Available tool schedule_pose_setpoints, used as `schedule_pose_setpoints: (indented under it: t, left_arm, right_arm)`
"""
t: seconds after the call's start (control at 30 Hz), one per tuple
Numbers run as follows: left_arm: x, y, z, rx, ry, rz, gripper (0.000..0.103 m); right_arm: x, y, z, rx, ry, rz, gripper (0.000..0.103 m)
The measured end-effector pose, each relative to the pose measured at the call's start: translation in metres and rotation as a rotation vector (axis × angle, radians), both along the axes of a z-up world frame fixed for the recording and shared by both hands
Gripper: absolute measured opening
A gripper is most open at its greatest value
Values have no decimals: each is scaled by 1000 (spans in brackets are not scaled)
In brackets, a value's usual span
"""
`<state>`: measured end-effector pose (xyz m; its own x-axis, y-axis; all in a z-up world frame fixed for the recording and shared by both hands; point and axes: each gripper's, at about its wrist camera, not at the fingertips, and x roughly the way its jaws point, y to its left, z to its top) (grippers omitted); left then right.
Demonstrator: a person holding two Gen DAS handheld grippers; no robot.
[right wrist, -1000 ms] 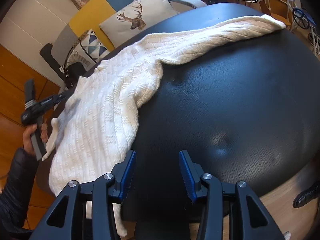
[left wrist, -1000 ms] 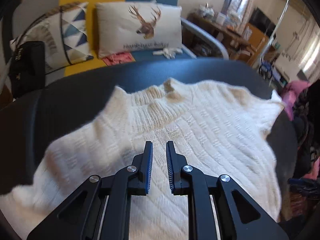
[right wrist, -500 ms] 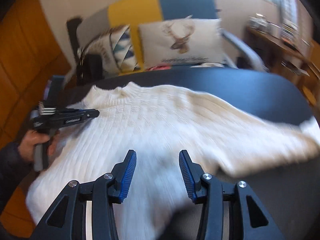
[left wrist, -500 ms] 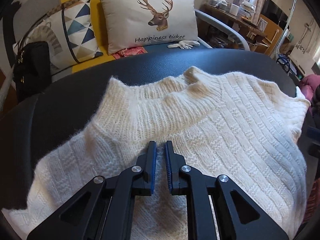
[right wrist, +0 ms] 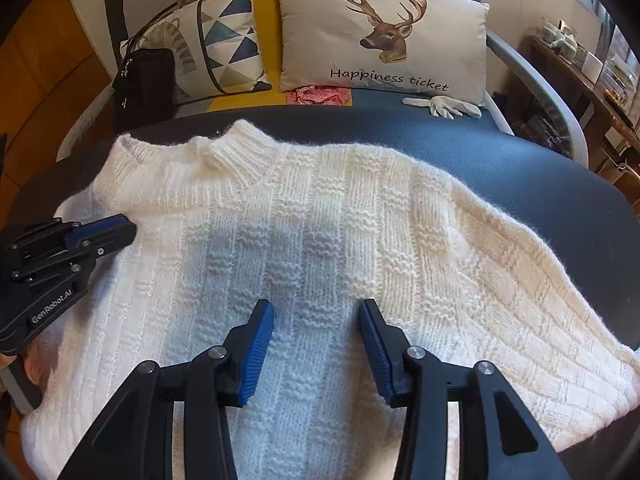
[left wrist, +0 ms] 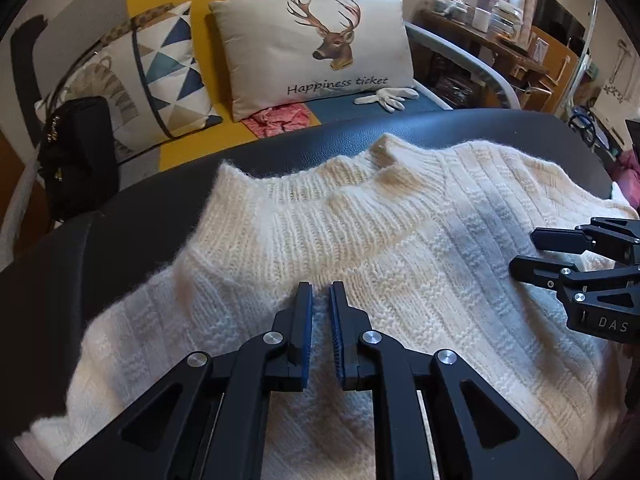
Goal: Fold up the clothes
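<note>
A cream knitted sweater [right wrist: 320,240] lies spread front-up on a black padded surface [right wrist: 520,168], its ribbed collar at the far side. My left gripper [left wrist: 321,292] is shut, with only a thin slit between its blue pads, and rests on the knit just below the collar [left wrist: 360,184]; no fold shows pinched in it. From the right wrist view the left gripper [right wrist: 130,232] lies on the sweater's left shoulder. My right gripper [right wrist: 316,312] hangs open over the middle of the chest with nothing between its fingers. It enters the left wrist view as the right gripper [left wrist: 524,252] at the right edge.
Behind the black surface [left wrist: 120,240] is a yellow and blue sofa with a deer pillow [right wrist: 380,40], a triangle-pattern cushion [right wrist: 224,40], a black bag [right wrist: 144,80], a pink cloth [right wrist: 318,96] and a white glove [right wrist: 444,106]. A cluttered wooden desk [right wrist: 580,68] stands at the right.
My right gripper swung from over the bare black surface to above the sweater's chest and rolled level. The left gripper crept towards the collar and its jaws narrowed.
</note>
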<state>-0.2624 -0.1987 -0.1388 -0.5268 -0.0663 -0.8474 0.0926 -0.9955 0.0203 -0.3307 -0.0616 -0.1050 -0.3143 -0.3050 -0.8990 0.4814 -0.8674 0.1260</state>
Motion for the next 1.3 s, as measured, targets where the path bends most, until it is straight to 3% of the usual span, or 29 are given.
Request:
schedule_pose_setpoints:
  t: [0.13,0.23,0.3,0.47,0.53,0.63,0.83,0.93,1.13,1.3]
  left_arm:
    - [36,20,17,6,47,-76,10]
    - [48,29,-1,-47,-32,-107,10]
    - [53,28,-11,-60,-44,-111,11]
    - [48,20,-13,-11,-72,-77,11]
    - [48,21,-9,-18,-64,-65,11]
    - [50,17,-6,-31,-34,-8,11]
    - [52,7,-2,-11,29,96,11]
    - [51,12,1,-53,46,107,11]
    - [45,24,4,-100,76,120,13]
    - [39,26,-8,-80,43,128,13]
  right_arm:
    - [30,45,26,-225,-27,-29,46]
    - [64,114,39,-428,-38,-76,46]
    - [85,160,49,-474,-33,-106,46]
    - [115,314,39,-463,-62,-399,48]
    - [119,377,27,-509,-81,-566,50]
    - [122,437,12,-601,-99,-718,50]
    - [87,472,-6,-700,-96,-847,50]
    - [68,481,-13,-702,-84,-904,50]
    - [39,487,-24,-617,-60,-1031,46]
    - [16,478,-27,-479,-55,-1044,40]
